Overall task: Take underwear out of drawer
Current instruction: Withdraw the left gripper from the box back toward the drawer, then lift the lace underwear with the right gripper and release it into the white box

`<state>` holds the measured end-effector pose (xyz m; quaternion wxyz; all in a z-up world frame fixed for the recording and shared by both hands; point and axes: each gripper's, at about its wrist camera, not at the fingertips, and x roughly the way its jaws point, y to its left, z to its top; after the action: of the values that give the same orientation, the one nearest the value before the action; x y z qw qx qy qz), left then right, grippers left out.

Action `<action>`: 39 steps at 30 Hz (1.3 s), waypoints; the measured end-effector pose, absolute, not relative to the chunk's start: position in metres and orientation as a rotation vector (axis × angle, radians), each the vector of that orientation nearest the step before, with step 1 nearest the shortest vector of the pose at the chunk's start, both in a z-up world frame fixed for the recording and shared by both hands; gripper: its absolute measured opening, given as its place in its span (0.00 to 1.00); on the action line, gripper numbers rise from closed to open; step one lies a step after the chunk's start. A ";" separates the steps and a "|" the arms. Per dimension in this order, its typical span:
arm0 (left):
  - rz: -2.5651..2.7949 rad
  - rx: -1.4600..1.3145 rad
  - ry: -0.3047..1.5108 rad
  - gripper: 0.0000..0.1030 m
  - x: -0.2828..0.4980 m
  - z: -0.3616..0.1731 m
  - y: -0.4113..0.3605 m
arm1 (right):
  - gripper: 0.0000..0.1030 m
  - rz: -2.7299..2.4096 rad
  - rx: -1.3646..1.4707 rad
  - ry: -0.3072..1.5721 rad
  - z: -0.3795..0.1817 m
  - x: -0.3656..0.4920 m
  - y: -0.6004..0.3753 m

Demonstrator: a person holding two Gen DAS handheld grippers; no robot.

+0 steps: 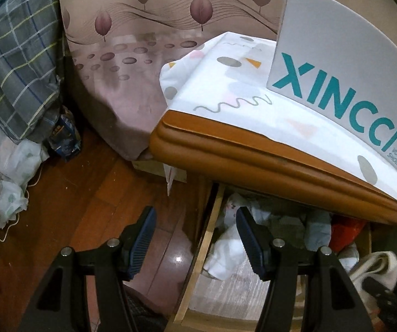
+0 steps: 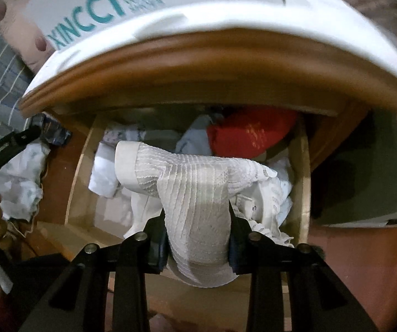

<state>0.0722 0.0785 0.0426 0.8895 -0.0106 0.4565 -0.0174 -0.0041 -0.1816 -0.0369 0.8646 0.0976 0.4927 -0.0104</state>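
The right gripper [image 2: 198,246] is clamped on a white ribbed piece of underwear [image 2: 195,193], which drapes from its jaws over the open drawer [image 2: 302,171]. The far end of the garment hangs across the other clothes in the drawer, close under the brown edge of the cabinet top [image 2: 170,83].

The left gripper [image 1: 195,238] stands with its jaws apart and nothing between them, near the drawer's left wall [image 1: 206,238], above the wooden floor [image 1: 87,193].

The main risk is snagging. The trailing lace edge [image 2: 267,229] lies against other white laundry on the right, so a lift could drag a second piece along or out onto the floor. A fast pull might also let the thin fabric slip through the pads, since only a bunched fold looks gripped. The red garment [image 2: 248,132] at the far side looks clear of it.
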 end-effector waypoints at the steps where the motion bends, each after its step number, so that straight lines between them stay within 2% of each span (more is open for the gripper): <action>1: -0.037 -0.019 0.948 0.60 0.073 0.043 0.079 | 0.29 -0.018 0.194 1.028 -0.029 -0.005 -0.180; 10: -0.033 -0.064 0.969 0.60 0.077 0.043 0.091 | 0.29 0.022 0.216 1.022 0.030 -0.017 -0.176; 21: -0.026 -0.079 0.996 0.60 0.080 0.038 0.094 | 0.29 0.081 0.165 0.904 0.145 -0.037 -0.164; 31: -0.024 -0.102 0.986 0.60 0.080 0.041 0.099 | 0.29 0.022 0.024 0.658 0.263 -0.001 -0.145; 39: -0.016 -0.106 0.990 0.60 0.084 0.041 0.104 | 0.29 -0.070 -0.091 0.604 0.291 0.067 -0.134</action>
<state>0.0839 0.1039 0.0414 0.8786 -0.0507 0.4748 -0.0079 0.0669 -0.1345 0.2907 0.9531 -0.0447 0.2973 -0.0343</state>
